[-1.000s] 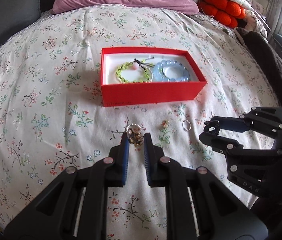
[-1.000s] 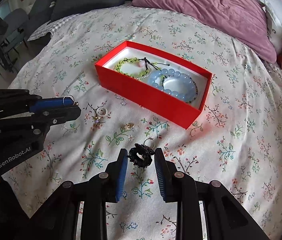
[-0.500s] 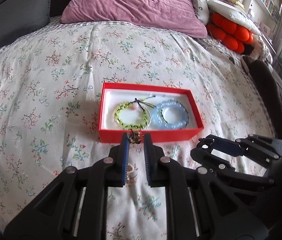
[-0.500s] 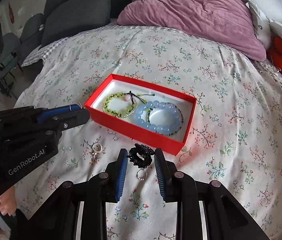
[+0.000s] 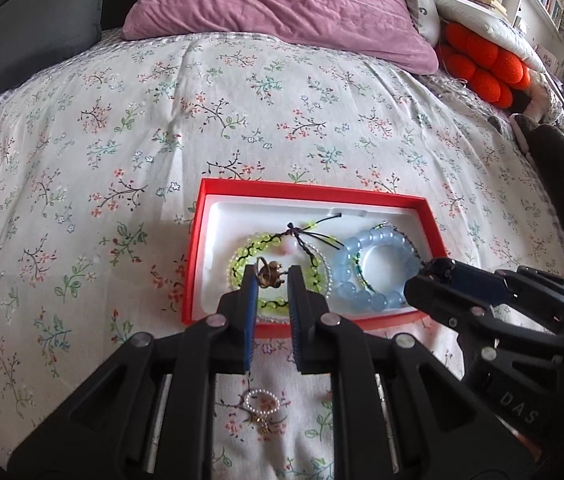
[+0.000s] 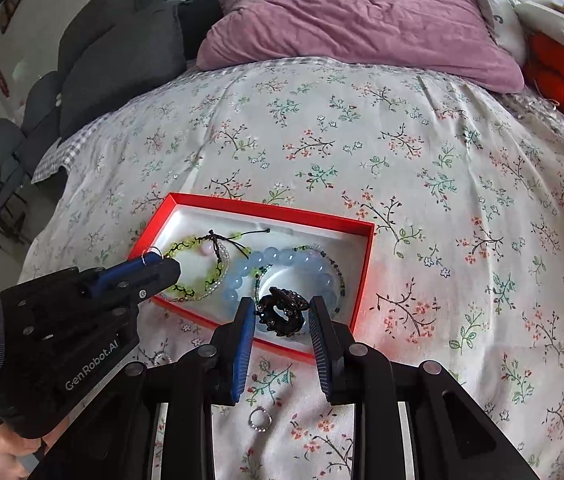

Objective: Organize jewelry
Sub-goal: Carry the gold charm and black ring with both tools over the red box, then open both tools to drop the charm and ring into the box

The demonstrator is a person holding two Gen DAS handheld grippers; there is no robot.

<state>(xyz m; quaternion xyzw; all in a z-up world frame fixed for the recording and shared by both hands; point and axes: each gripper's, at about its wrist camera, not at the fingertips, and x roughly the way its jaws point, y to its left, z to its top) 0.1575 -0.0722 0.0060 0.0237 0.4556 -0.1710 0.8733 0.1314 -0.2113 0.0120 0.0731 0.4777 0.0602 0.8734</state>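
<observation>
Both tools carry a piece of jewelry over the red box [image 5: 195,264], which sits on the flowered bed [image 5: 241,120]. The left tool [image 5: 273,280] is clamped on a small gold ring [image 5: 267,272], pinched at the very tips of its blue pads so the ring stands clear of them and should drop cleanly when they part. It hangs above the green bracelet [image 5: 241,258] in the left half of the box. The right tool [image 6: 282,314] grips a black ring [image 6: 282,312] the same way, across its width, above the blue bracelet [image 6: 241,280] in the right half.

The box is a shallow tray with a white liner, so it makes sense as the one place to gather loose pieces (both bracelets already lie flat in it, side by side and overlapping slightly). Each tool comes in steeply from the near side, which keeps its body off the box wall. By my reading, each ring is about to be let go inside.

Two pieces are left on the bedspread in front of the box: a pearl ring [image 5: 261,404] with a small gold charm, and a silver ring [image 6: 259,418].

Readable writing: "GenRobot.AI" on the side of the left tool in the right wrist view, and "DAS" on the right tool's body in the left wrist view. The rest of that word is cut off. The box shows no print from here.
</observation>
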